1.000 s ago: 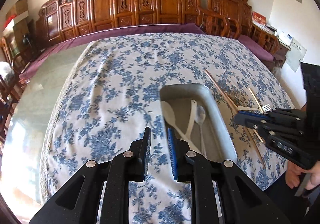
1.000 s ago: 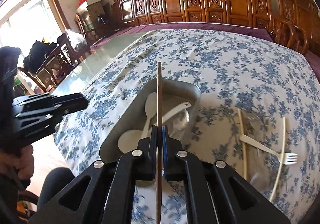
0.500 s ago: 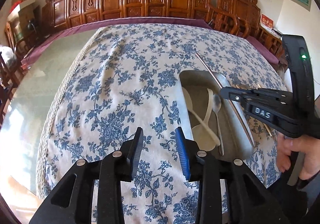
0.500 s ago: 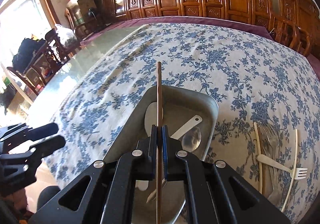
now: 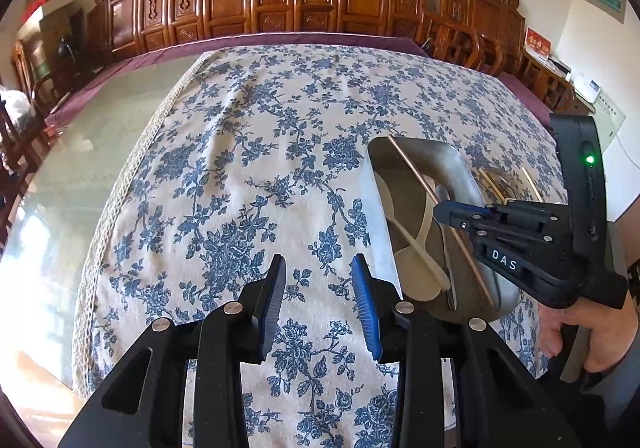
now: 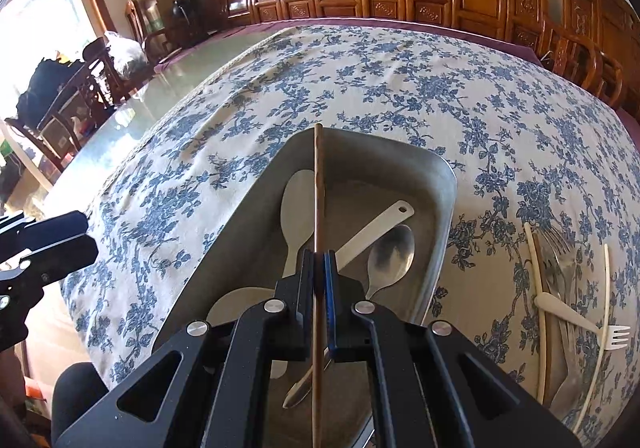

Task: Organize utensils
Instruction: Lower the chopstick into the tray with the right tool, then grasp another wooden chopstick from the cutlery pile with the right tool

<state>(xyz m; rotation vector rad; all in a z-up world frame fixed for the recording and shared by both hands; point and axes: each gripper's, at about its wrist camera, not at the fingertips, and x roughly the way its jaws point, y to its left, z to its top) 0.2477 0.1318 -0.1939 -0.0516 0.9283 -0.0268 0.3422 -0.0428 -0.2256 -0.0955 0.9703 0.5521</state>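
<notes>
A wooden chopstick (image 6: 318, 207) is clamped between the pads of the right hand-held gripper (image 6: 319, 272), its far tip at the far rim of the metal tray (image 6: 444, 207). In the tray lie a pale rice paddle (image 6: 296, 203), a white spoon (image 6: 376, 224) and a steel spoon (image 6: 390, 248). The left hand-held gripper (image 5: 318, 284) stands partly open with nothing between its pads, over the floral cloth on the worktop (image 5: 248, 151). White letters "DAS" (image 5: 504, 260) mark the right gripper's side. Beside the tray lie forks (image 6: 568, 312) and more chopsticks (image 6: 538, 304).
</notes>
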